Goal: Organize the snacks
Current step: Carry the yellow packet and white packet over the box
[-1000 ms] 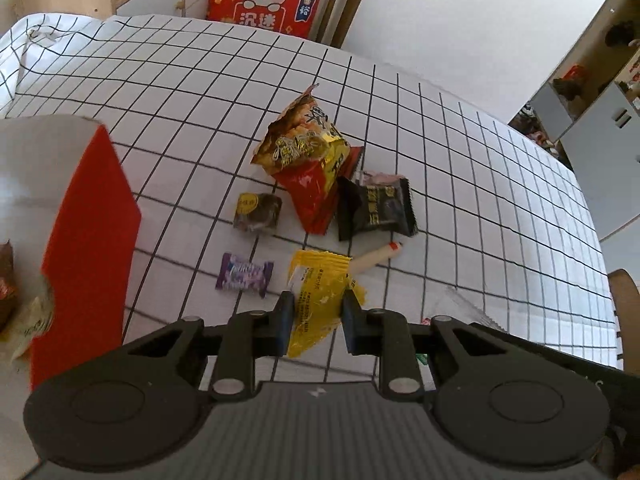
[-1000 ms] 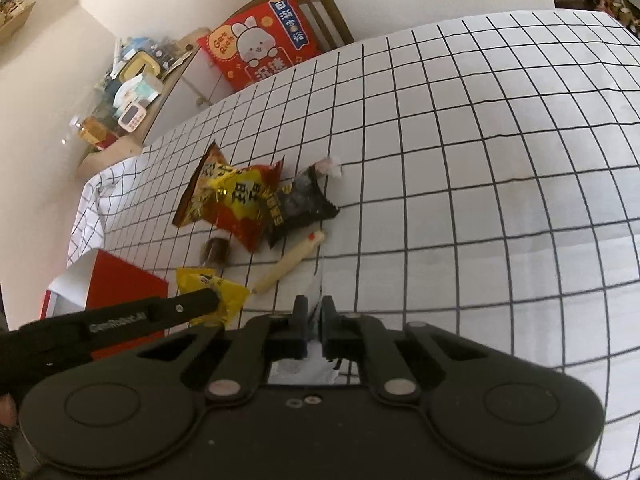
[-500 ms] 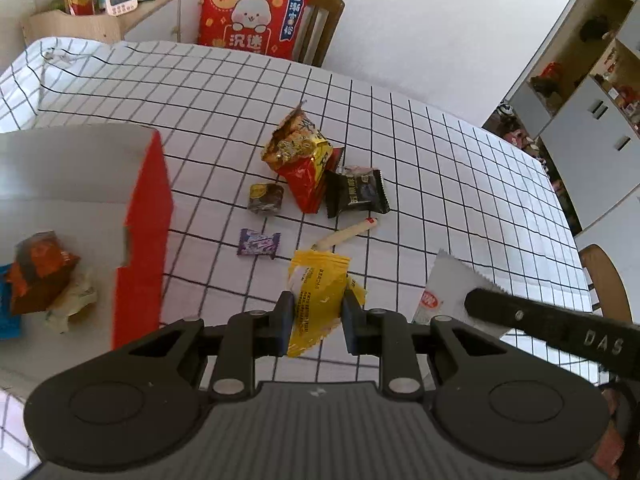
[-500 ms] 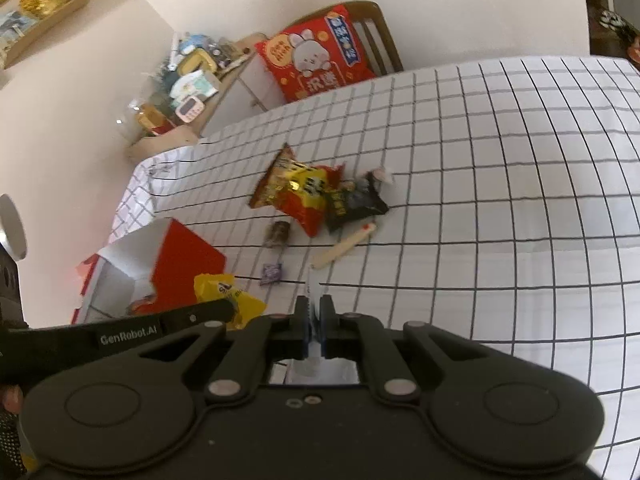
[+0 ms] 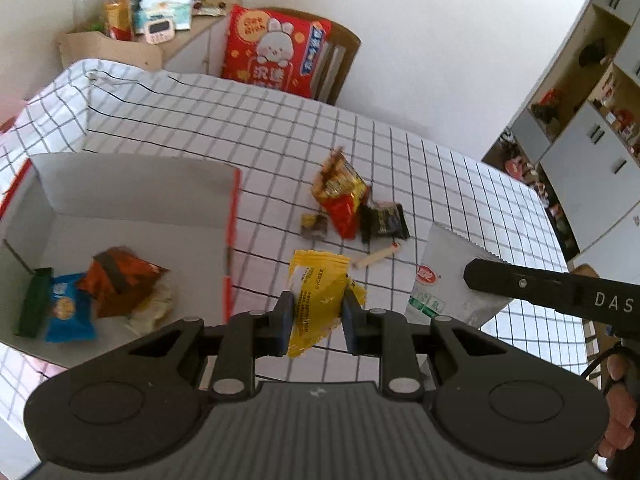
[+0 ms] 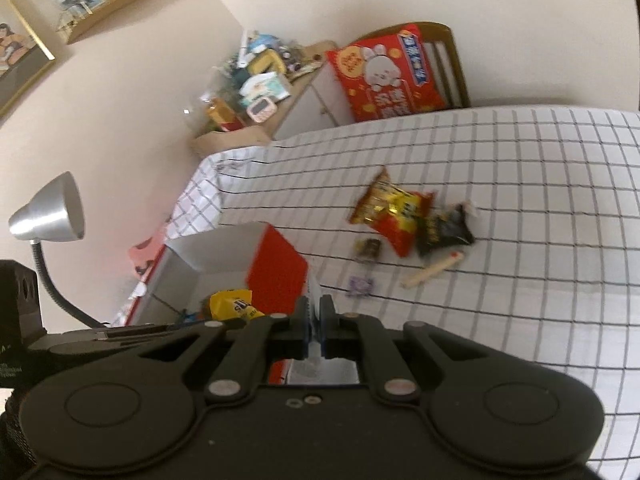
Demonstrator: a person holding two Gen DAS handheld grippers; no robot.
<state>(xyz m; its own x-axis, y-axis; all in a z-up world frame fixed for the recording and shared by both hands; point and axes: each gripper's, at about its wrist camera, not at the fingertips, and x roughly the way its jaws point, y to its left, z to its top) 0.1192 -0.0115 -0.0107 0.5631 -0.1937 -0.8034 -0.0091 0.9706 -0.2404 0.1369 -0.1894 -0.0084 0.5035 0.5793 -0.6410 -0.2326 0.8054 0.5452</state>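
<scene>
My left gripper (image 5: 315,314) is shut on a yellow snack packet (image 5: 318,288) and holds it high above the table, right of the red and white box (image 5: 231,216). The packet also shows in the right wrist view (image 6: 234,304). My right gripper (image 6: 315,322) is shut on a flat silver-white packet (image 5: 448,276), seen edge-on in its own view (image 6: 314,292). The box holds orange (image 5: 120,280), blue (image 5: 66,312) and green packets. On the checked cloth lie a red-yellow chip bag (image 5: 340,196), a black packet (image 5: 384,222), a small brown packet (image 5: 314,225), a sausage stick (image 5: 376,257) and a purple candy (image 6: 360,285).
A chair with a red rabbit cushion (image 5: 276,52) stands at the table's far side. A cluttered side cabinet (image 5: 152,24) is at the back left. A silver desk lamp (image 6: 48,216) stands left of the box. White cupboards (image 5: 592,152) are on the right.
Both grippers have risen and moved left toward the box with their packets. The box interior has come more fully into view.
</scene>
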